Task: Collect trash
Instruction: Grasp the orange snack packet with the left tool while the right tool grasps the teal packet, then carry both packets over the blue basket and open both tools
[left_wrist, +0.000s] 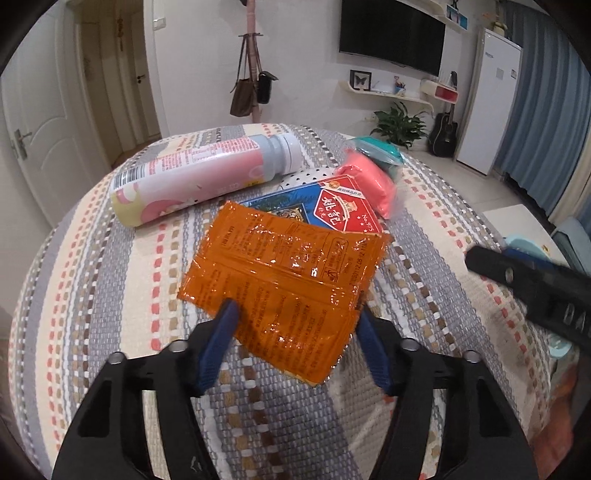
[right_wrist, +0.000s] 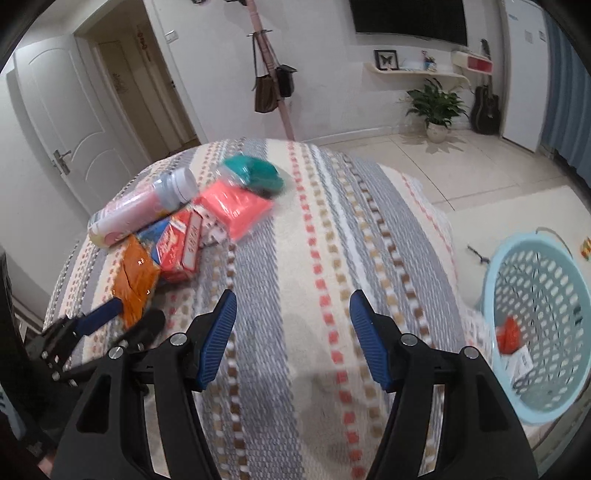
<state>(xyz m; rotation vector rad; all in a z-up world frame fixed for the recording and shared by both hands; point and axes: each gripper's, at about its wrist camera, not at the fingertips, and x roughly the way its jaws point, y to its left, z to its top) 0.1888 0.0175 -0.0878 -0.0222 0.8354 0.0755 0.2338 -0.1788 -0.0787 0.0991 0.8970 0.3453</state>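
Observation:
An orange foil wrapper (left_wrist: 284, 280) lies on the striped woven cloth (left_wrist: 110, 288), leaning on a red-and-blue card box (left_wrist: 325, 206). My left gripper (left_wrist: 295, 314) is open, its blue fingers astride the wrapper's near end. A pink bottle (left_wrist: 199, 173) lies on its side behind. A pink packet (left_wrist: 369, 181) and a teal packet (left_wrist: 380, 151) lie at the back right. In the right wrist view the same pile shows at left, with the wrapper (right_wrist: 135, 284) and box (right_wrist: 177, 247). My right gripper (right_wrist: 291, 306) is open and empty over bare cloth.
A light blue perforated basket (right_wrist: 543, 317) stands at the right on the floor, with a red wrapper and a white paper inside. The right gripper's body (left_wrist: 535, 284) shows at the right of the left wrist view. The room behind holds doors, a coat stand and a plant.

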